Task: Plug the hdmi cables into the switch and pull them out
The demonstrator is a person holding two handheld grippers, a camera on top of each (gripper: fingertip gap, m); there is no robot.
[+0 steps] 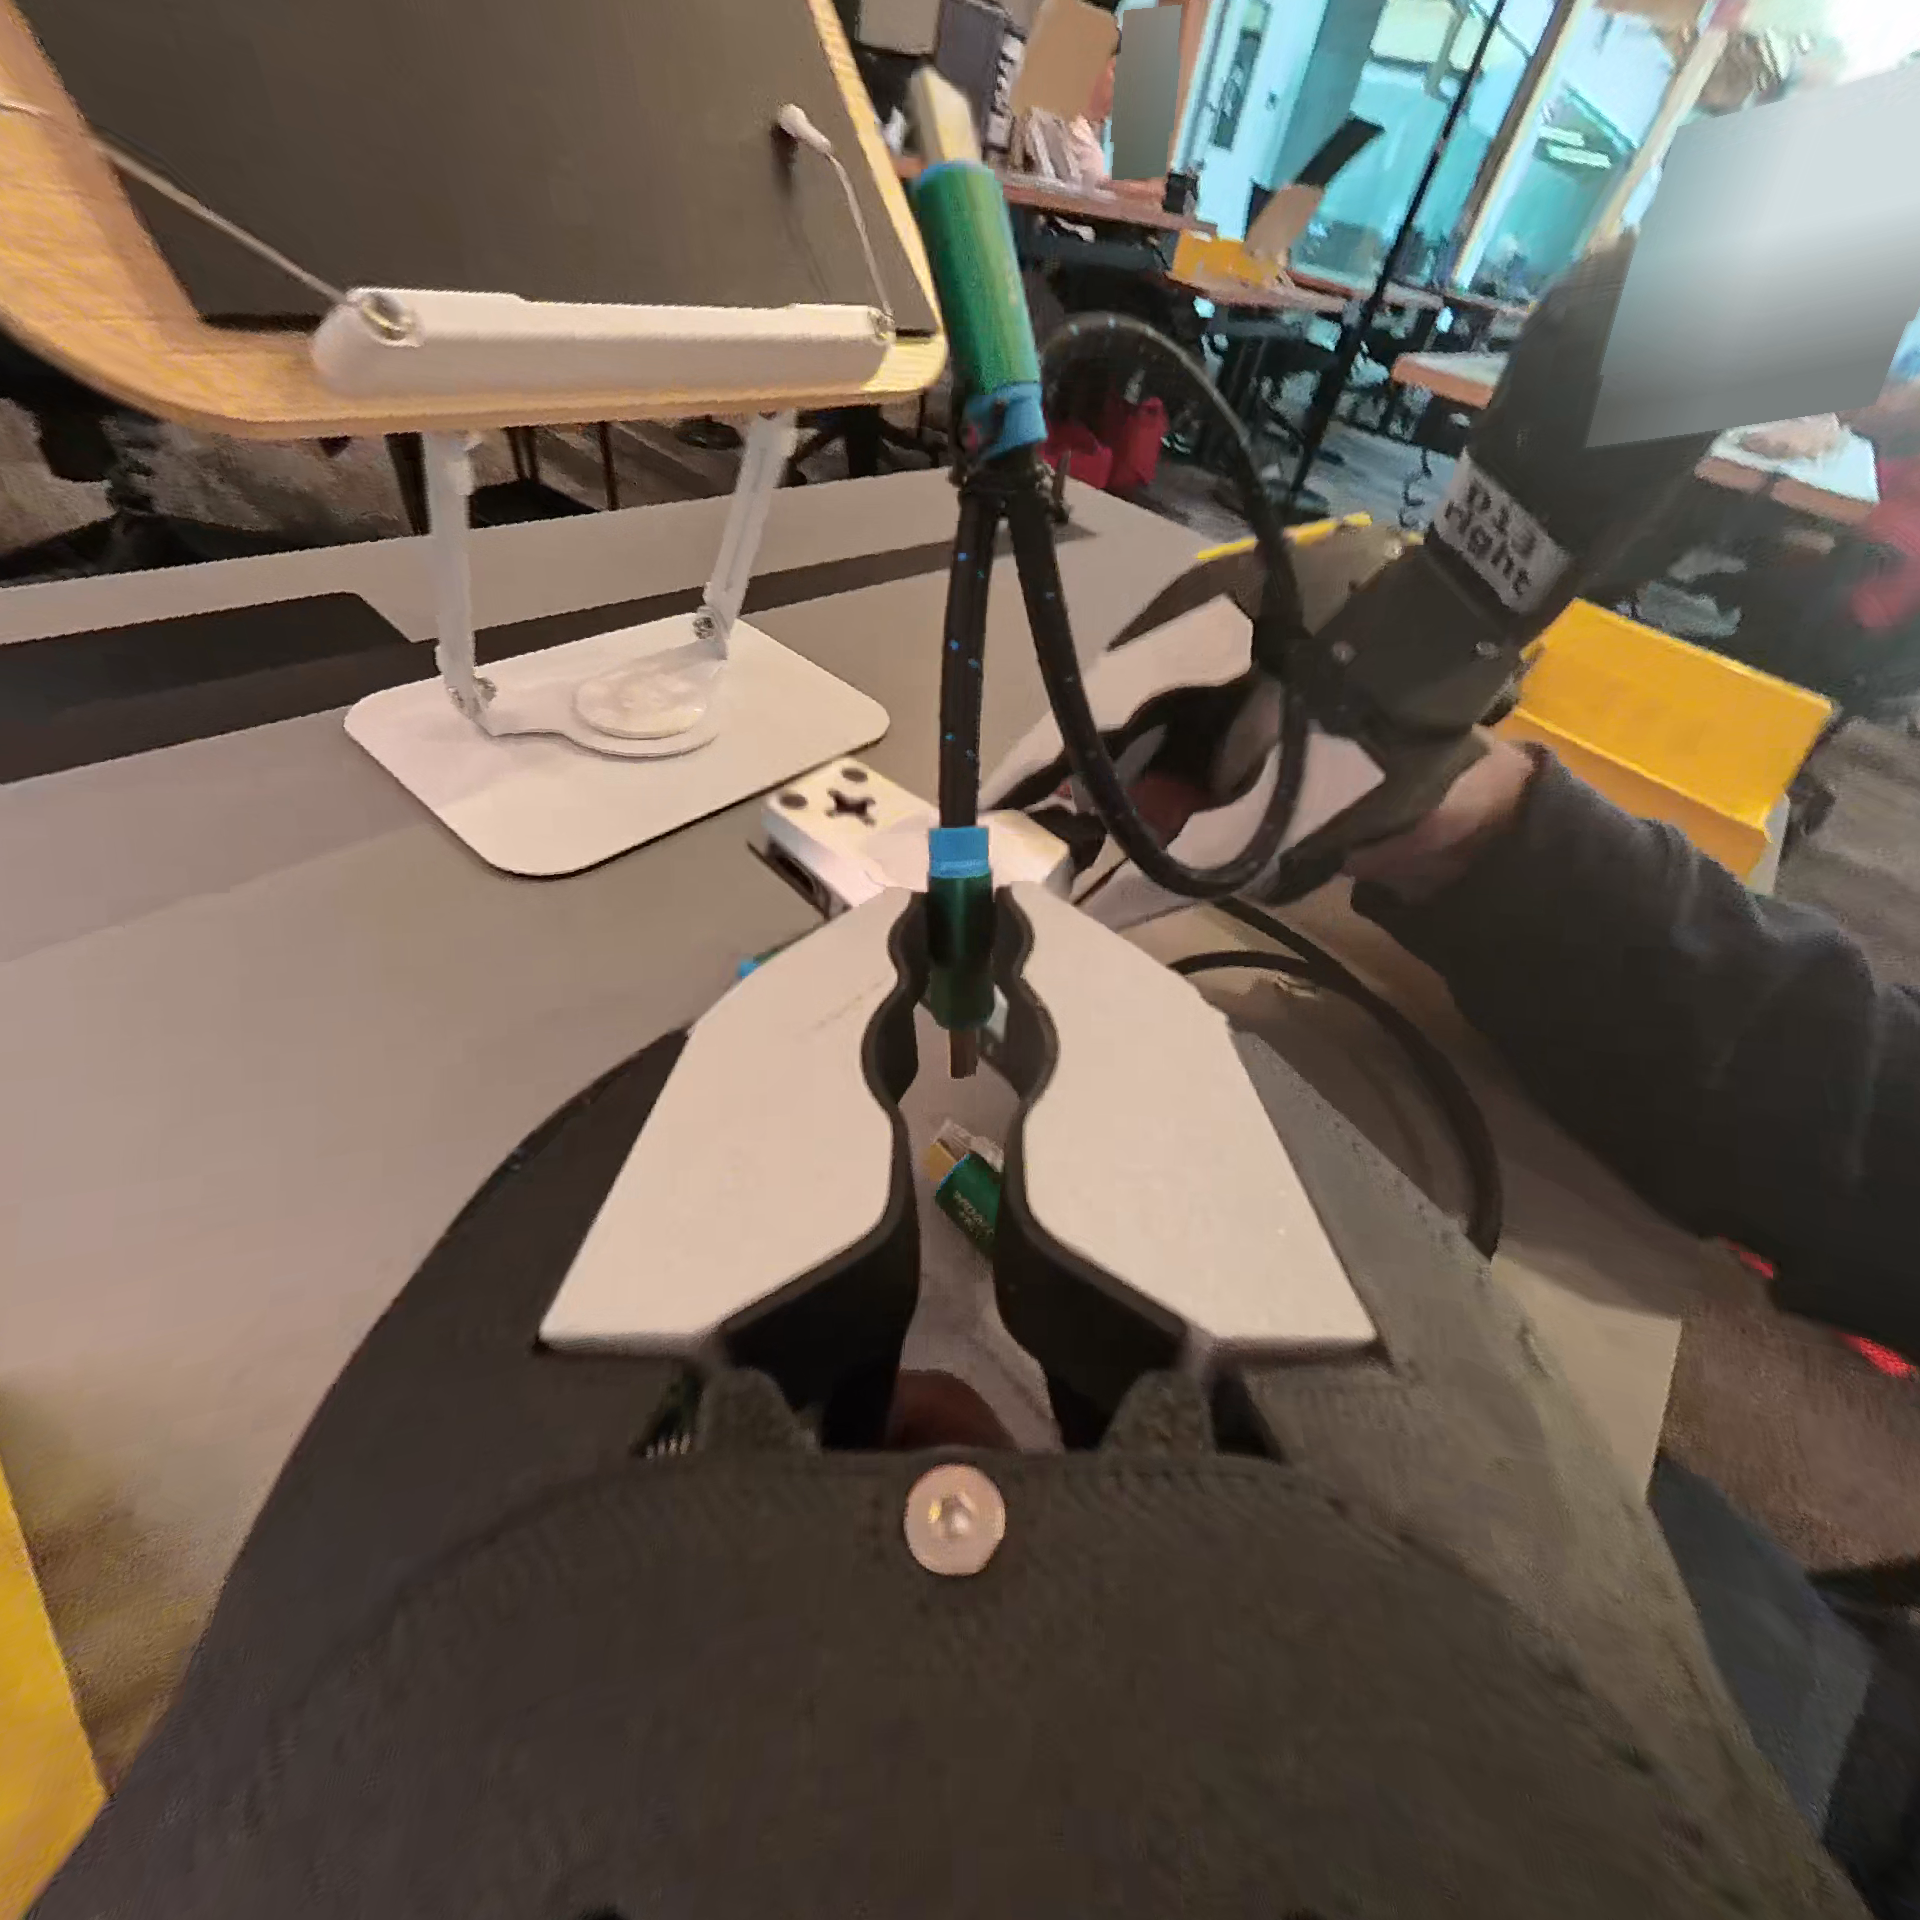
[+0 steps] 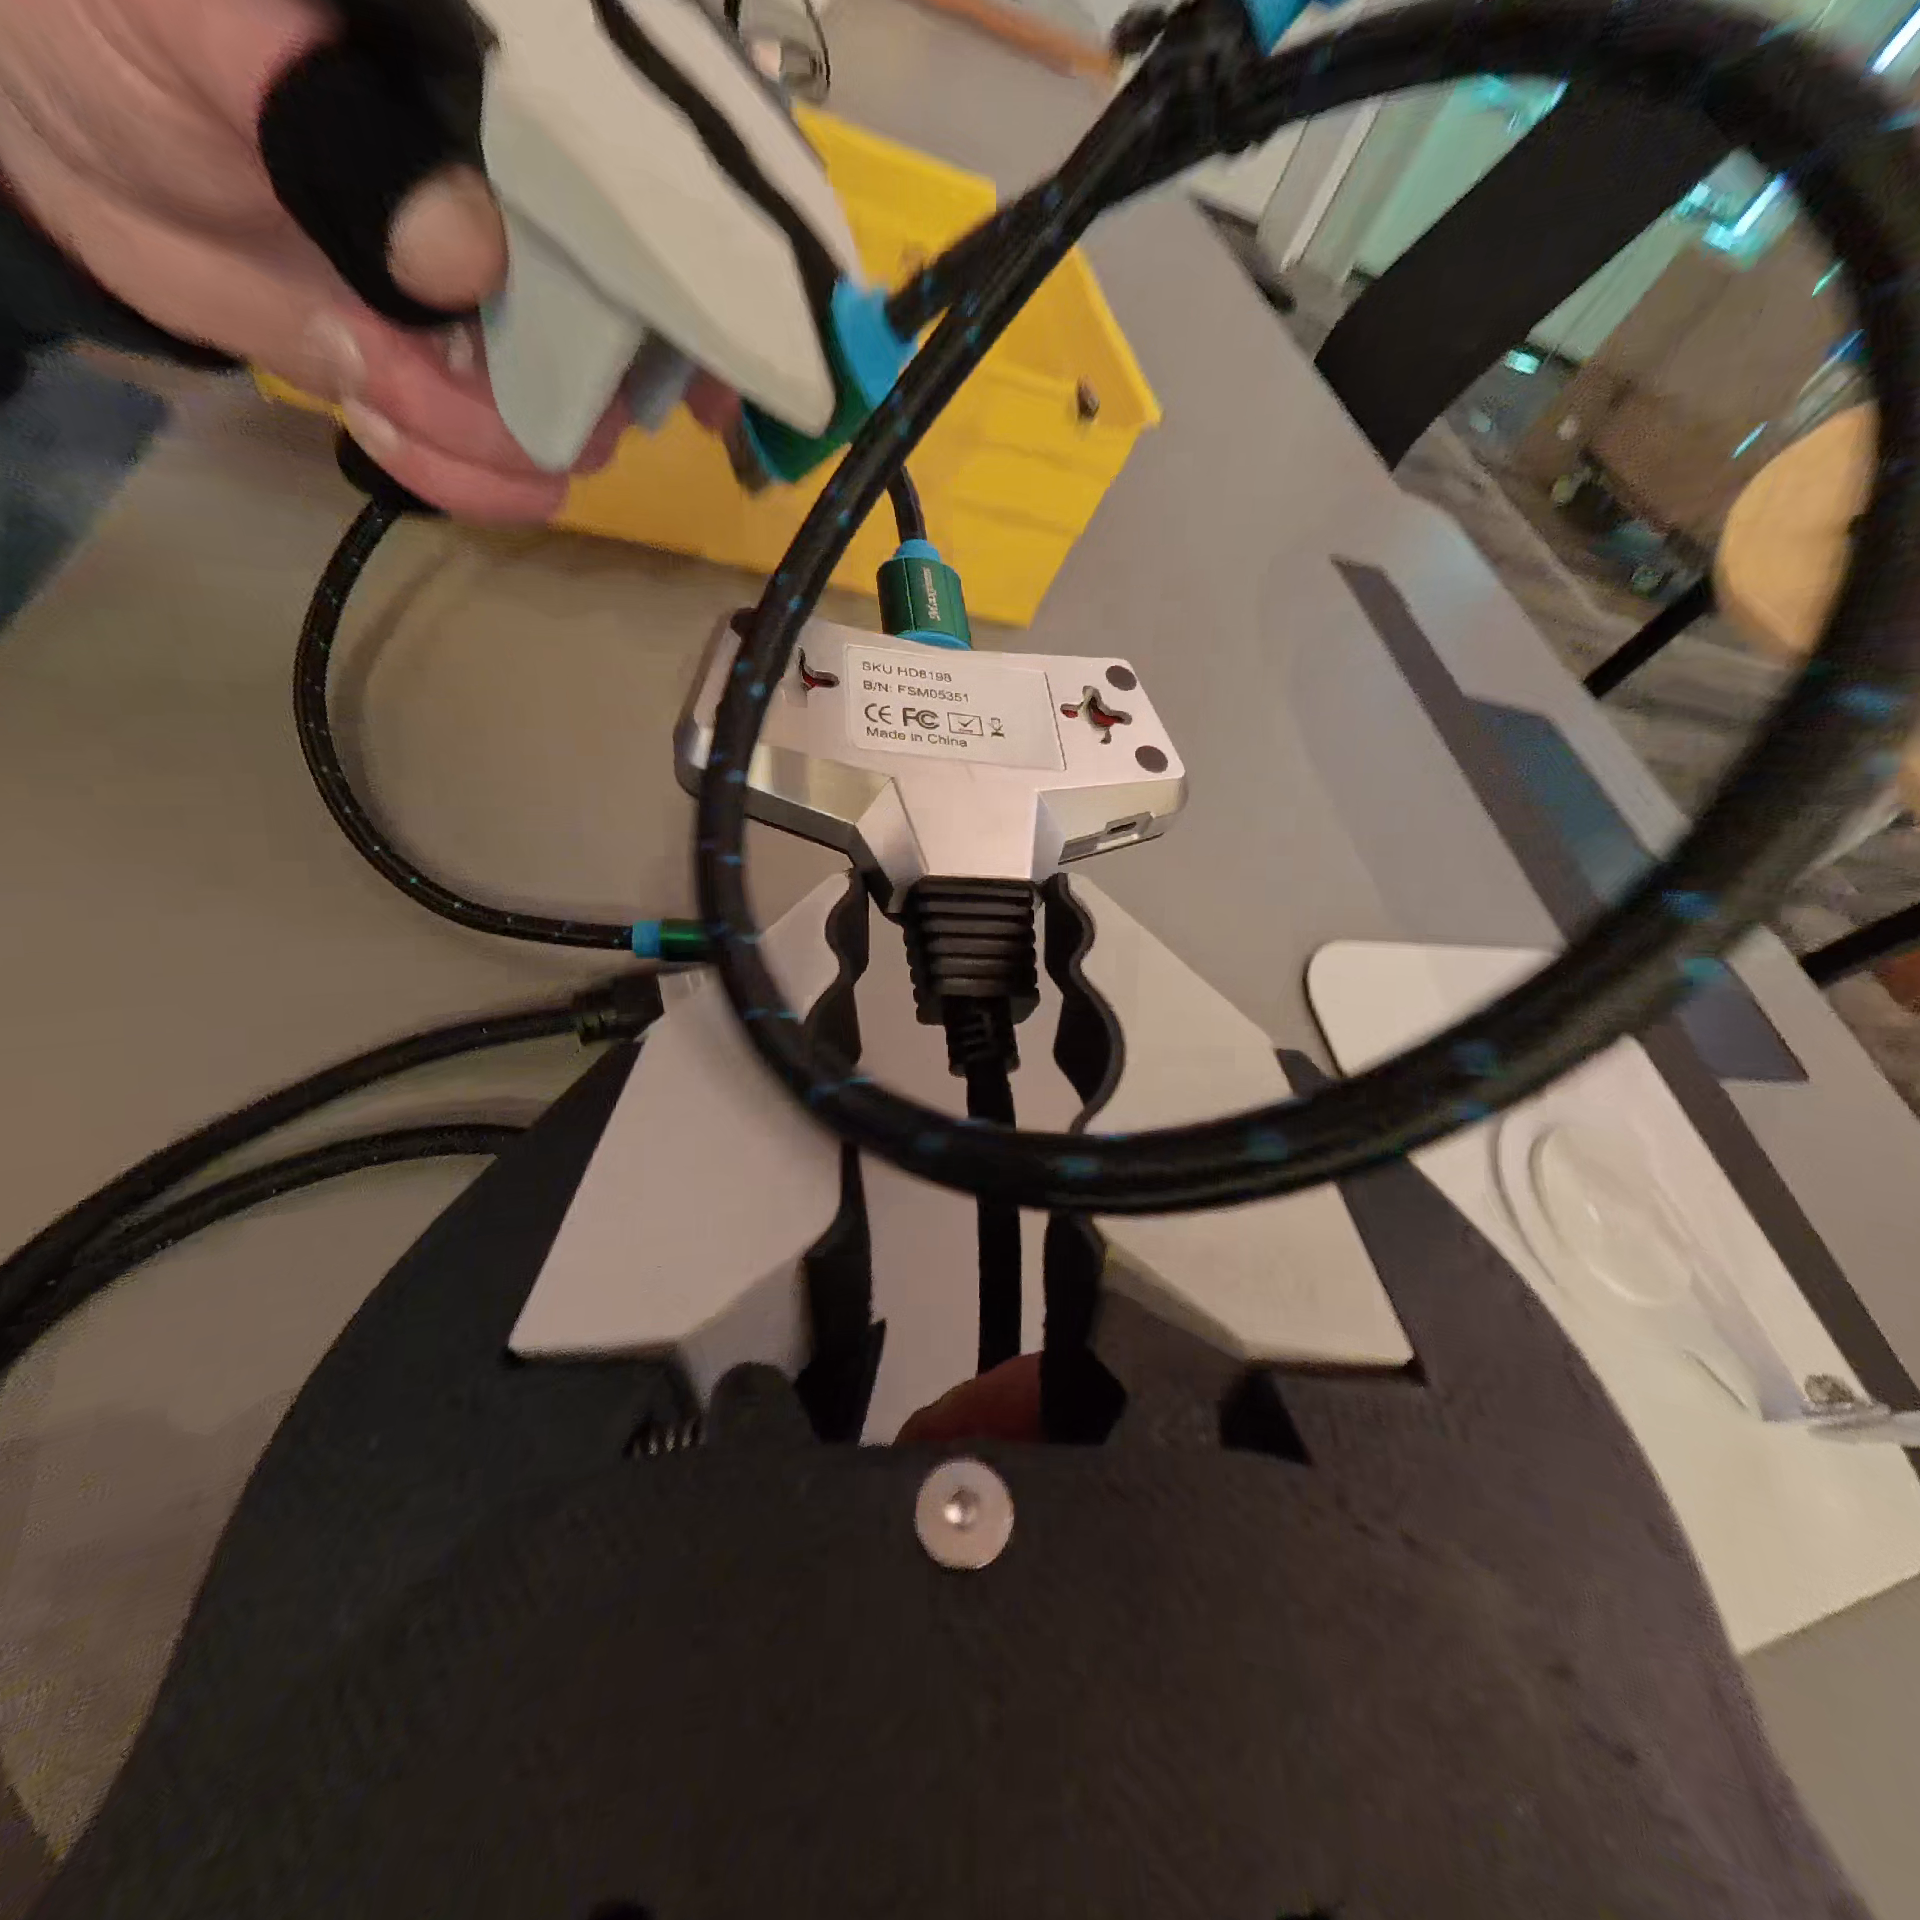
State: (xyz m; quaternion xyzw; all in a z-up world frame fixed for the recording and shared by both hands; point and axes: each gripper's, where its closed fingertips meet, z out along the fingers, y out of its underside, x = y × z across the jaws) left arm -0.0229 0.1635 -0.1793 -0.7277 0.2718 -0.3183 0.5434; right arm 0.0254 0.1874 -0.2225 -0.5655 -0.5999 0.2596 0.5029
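Grey bench below, right fingers steady the switch by its ribbed collar, left fingers clamp a green plug, poised for insertion.

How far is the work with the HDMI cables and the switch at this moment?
Done: one green plug sits in the silver switch. In hand: the left gripper is shut on a second green plug, held in the air away from the switch, while the right gripper stands around the switch's black strain relief. Whether that second plug was just pulled or awaits plugging, I cannot tell.
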